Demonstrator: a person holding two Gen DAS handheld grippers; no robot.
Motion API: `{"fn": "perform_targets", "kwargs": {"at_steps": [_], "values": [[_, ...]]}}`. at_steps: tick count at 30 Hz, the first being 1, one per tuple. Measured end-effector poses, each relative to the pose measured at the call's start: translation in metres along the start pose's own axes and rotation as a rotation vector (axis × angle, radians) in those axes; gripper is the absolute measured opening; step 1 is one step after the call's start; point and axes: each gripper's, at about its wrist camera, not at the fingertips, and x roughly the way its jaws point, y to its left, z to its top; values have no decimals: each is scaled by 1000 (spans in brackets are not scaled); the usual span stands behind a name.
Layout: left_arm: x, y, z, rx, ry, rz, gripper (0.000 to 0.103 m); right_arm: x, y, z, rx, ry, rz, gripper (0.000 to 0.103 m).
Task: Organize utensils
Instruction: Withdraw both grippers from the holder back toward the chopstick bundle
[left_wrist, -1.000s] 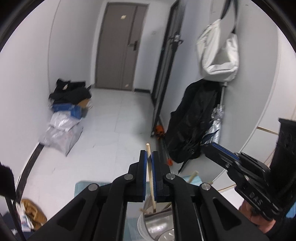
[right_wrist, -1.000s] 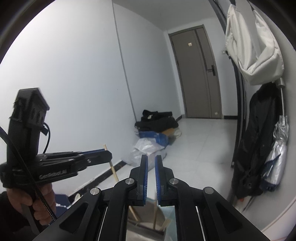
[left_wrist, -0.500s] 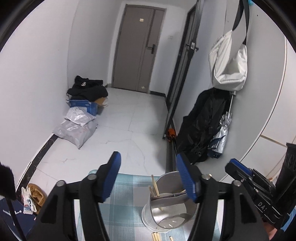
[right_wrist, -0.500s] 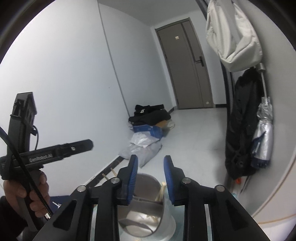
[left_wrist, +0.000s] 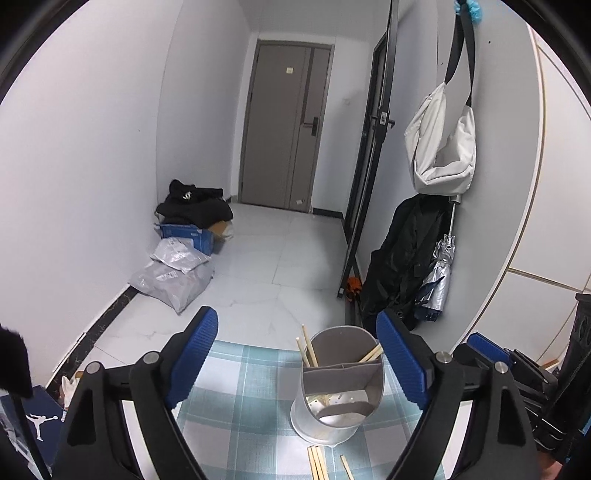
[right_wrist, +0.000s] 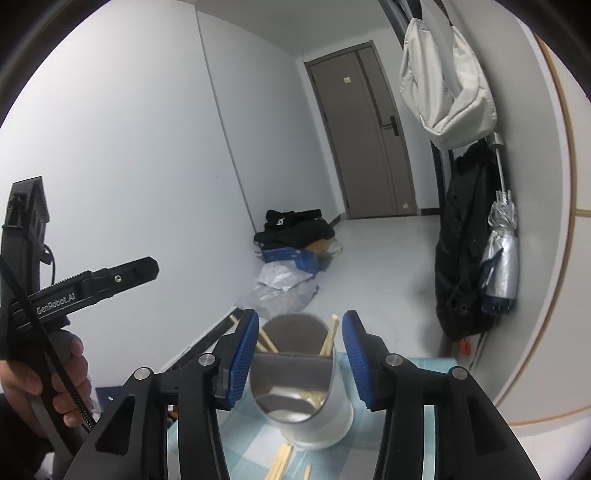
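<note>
Pale wooden chopsticks (left_wrist: 317, 462) loose on the blue-and-white checked surface (left_wrist: 236, 398), just below and ahead of the left hand-held gripper (left_wrist: 297, 358); more standing in the round metal divided utensil holder (left_wrist: 341, 384) just past them. Left hand-held gripper jaws spread wide, just been opening, gripping nothing. Right hand-held gripper (right_wrist: 299, 360) about half open, also just been opening, nothing clamped, holder visible between and beyond its blue pads. Further off: grey plastic bags (left_wrist: 173, 273), black clothes pile (left_wrist: 194, 206), grey door (left_wrist: 288, 125).

Black tongs (left_wrist: 297, 354) with ribbed blue pads (right_wrist: 242, 360), silver screws, "GenRobot.AI" lettering.
</note>
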Motion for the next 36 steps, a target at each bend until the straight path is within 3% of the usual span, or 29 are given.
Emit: {"fn": "perform_targets", "kwargs": {"at_steps": [7, 12, 18, 27, 36], "values": [[-14, -6, -17, 35, -23, -12, 90, -17, 7, -10, -16, 1, -11, 49], [-17, -7, -31, 51, -32, -3, 99, -25, 10, -22, -22, 8, -31, 58], [-12, -5, -51, 43, -14, 4, 99, -28, 5, -46, -28, 43, -71, 60], [-2, -9, -87, 40, 31, -28, 99, -23, -3, -73, -31, 114, -124, 62], [16, 18, -103, -22, 78, 28, 99, 0, -4, -103, -49, 232, -180, 63]]}}
